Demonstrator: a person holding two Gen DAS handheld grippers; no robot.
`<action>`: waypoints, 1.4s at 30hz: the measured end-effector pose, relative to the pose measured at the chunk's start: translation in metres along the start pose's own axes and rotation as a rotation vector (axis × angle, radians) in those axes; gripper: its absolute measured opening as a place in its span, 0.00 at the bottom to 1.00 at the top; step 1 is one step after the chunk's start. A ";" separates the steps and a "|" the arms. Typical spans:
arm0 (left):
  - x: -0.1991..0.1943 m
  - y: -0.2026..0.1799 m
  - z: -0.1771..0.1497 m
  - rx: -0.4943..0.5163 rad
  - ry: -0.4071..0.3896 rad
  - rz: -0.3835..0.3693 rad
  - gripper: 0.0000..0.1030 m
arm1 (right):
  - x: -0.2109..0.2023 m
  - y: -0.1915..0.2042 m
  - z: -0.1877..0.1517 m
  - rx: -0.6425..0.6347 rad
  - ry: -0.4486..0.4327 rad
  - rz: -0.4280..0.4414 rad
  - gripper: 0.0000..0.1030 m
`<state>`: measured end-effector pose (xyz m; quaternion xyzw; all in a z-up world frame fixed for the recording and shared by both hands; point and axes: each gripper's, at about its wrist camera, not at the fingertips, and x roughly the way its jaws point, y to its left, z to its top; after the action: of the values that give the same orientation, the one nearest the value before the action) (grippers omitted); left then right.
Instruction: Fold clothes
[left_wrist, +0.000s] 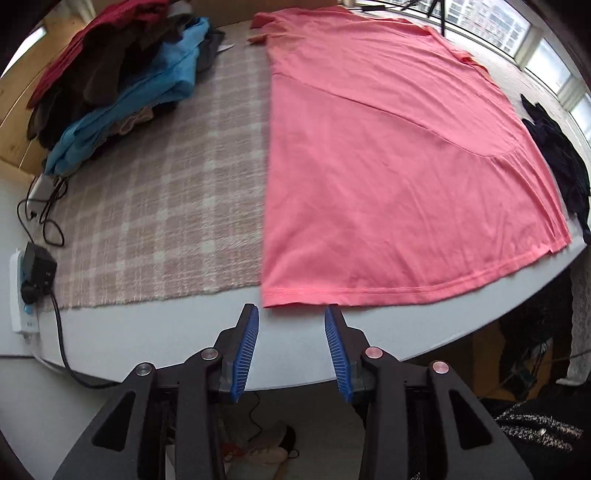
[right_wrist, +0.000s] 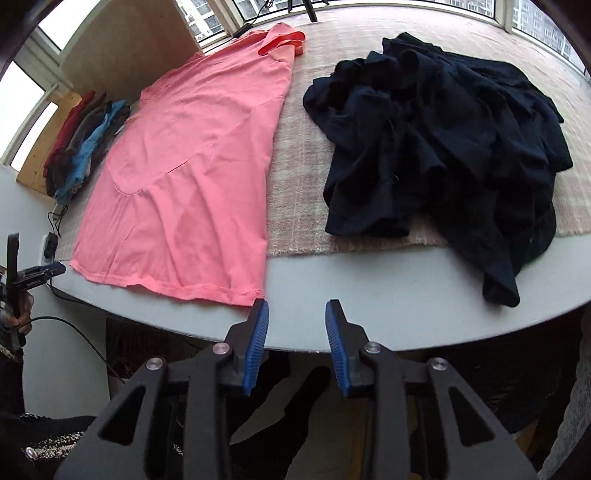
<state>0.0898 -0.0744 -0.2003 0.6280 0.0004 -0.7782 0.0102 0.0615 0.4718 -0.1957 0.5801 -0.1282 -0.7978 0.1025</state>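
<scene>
The pink shirt (left_wrist: 388, 177) lies flat on the plaid cloth (left_wrist: 166, 206), its hem over the bare edge of the table (left_wrist: 166, 332). The left gripper (left_wrist: 291, 314) hangs just off the hem's left corner, jaws apart, nothing between them. The right gripper (right_wrist: 297, 308) hangs by the hem's right corner, jaws likewise apart and empty.

Only the left view shows the clothes stack (left_wrist: 122, 85) close up, plus a power strip (left_wrist: 22, 295) with its adapter. Only the right view shows the whole dark heap (right_wrist: 443, 147); in the left view it is cut to a strip at the shirt's far side. The right view catches the left gripper at its left edge, partly cropped. The shirt's collar end is small and hard to make out.
</scene>
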 end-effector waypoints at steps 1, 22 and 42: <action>-0.001 0.006 0.000 -0.030 0.000 -0.017 0.34 | 0.001 -0.001 -0.001 0.009 -0.001 0.023 0.31; 0.043 -0.012 0.029 -0.062 -0.006 -0.050 0.02 | 0.016 0.021 0.004 -0.033 -0.002 -0.011 0.38; 0.074 -0.042 0.079 -0.050 -0.022 0.028 0.02 | 0.033 0.036 0.011 -0.095 0.011 0.019 0.39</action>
<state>-0.0039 -0.0347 -0.2560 0.6189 0.0109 -0.7846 0.0366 0.0410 0.4283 -0.2108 0.5778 -0.0954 -0.7987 0.1383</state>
